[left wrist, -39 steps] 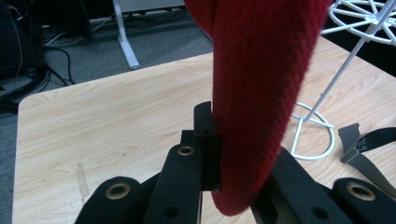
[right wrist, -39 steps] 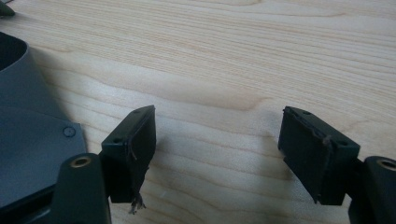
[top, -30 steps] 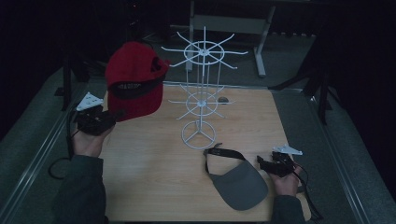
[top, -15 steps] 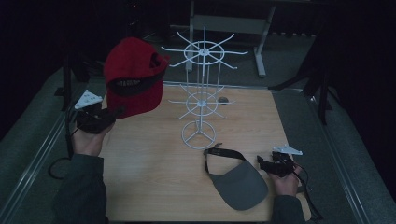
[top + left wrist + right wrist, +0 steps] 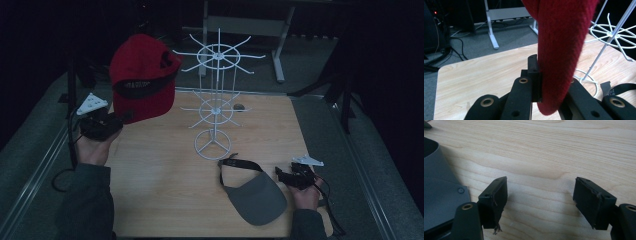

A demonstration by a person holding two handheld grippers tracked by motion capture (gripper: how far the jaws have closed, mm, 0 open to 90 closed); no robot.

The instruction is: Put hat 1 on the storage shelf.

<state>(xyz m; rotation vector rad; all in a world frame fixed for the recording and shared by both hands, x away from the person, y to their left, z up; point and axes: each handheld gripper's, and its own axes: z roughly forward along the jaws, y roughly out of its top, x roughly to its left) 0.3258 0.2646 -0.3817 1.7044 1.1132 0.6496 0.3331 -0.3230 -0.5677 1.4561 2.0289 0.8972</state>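
**Red cap held aloft beside a bare wire rack**

The wooden tabletop (image 5: 165, 200) carries a white wire display rack (image 5: 216, 100) standing ahead of both tongs, nearer the left pair, its two tiers of spokes all bare. The red baseball cap (image 5: 142, 77) hangs in the air just above and ahead of the left tongs (image 5: 122, 119), level with the rack's upper tier, apparently raised to be hooked over a spoke. In the left gripper view the black jaws are closed tight on a fold of the red cap's fabric, pinching its lower edge so the crown rides free above the hand. A grey sun visor (image 5: 252, 192) with a black strap lies flat on the tabletop just beside the right tongs (image 5: 280, 173), on their left, probably waiting its turn. Those tongs rest low over the wood, jaws spread wide with nothing between them, the visor's brim close to one jaw but not gripped.
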